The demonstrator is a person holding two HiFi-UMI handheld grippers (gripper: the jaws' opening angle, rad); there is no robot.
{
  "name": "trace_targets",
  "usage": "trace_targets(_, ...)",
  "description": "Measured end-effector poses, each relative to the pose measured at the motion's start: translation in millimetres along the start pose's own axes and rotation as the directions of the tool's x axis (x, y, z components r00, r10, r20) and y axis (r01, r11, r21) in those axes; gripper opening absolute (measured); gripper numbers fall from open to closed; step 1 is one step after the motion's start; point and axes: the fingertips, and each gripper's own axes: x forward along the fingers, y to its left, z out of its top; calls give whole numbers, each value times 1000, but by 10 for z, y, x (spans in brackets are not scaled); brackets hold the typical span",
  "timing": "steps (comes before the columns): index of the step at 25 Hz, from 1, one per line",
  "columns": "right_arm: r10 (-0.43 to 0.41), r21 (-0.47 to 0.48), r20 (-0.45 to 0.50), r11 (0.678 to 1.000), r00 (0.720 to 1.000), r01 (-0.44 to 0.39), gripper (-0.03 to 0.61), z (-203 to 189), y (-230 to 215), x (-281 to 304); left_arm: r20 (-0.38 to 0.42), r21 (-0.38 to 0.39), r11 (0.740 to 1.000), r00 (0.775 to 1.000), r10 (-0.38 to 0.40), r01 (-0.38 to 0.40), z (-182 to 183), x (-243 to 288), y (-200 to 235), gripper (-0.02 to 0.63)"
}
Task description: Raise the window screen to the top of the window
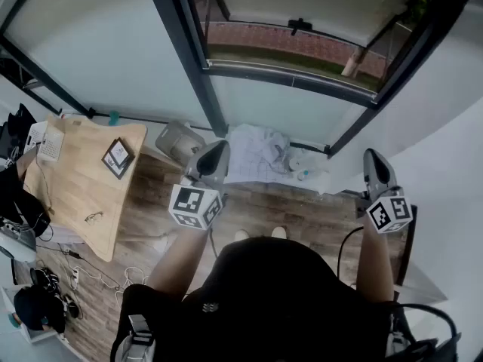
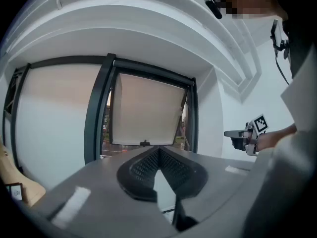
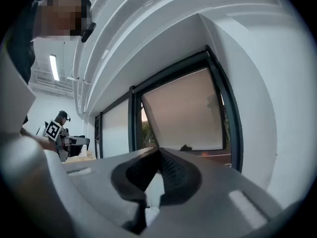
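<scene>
The window screen (image 2: 146,113) is a pale sheet inside a dark window frame (image 1: 189,51), with a small black handle (image 1: 299,26) on its bottom bar. Under that bar an open strip shows brick and grass outside. In the right gripper view the screen (image 3: 185,113) and its handle (image 3: 185,147) lie straight ahead. My left gripper (image 1: 218,148) and right gripper (image 1: 373,157) are held level in front of the window, well short of it, both shut with nothing in them. The tips of the left gripper (image 2: 158,149) and the right gripper (image 3: 159,150) meet.
A wooden table (image 1: 83,194) with a small marker card (image 1: 118,157) stands at the left. A grey bin (image 1: 179,140) and a crumpled white sheet (image 1: 260,153) lie on the floor under the window. Cables trail over the floor at the lower left. A white wall (image 1: 445,127) closes the right.
</scene>
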Motion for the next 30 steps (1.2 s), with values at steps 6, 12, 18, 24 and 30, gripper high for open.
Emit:
trace_targets(6,-14,32,-13,999,1000,14,-2,-182,-149,-47,-7,17,1000,1000,-6,6,5,155,-149,6)
trace_targets(12,3,50,1,999,1000,-3,-2,-250,-339,-19,-18,38,999,1000,0,1,-4,298,-321,6)
trace_targets(18,44,87,12,995,999,-45,-2,-329,-588,79,-15,60,997,999,39,-38,33,519,-433,6)
trace_targets(24,111,105,-20,989,994,-108,-2,-537,-745,285,-7,84,993,997,80,-79,11,732,-517,6)
trace_targets(30,99,118,-11,988,995,-97,-2,-574,-961,440,-40,89,995,998,55,-51,-117,1073,-504,6)
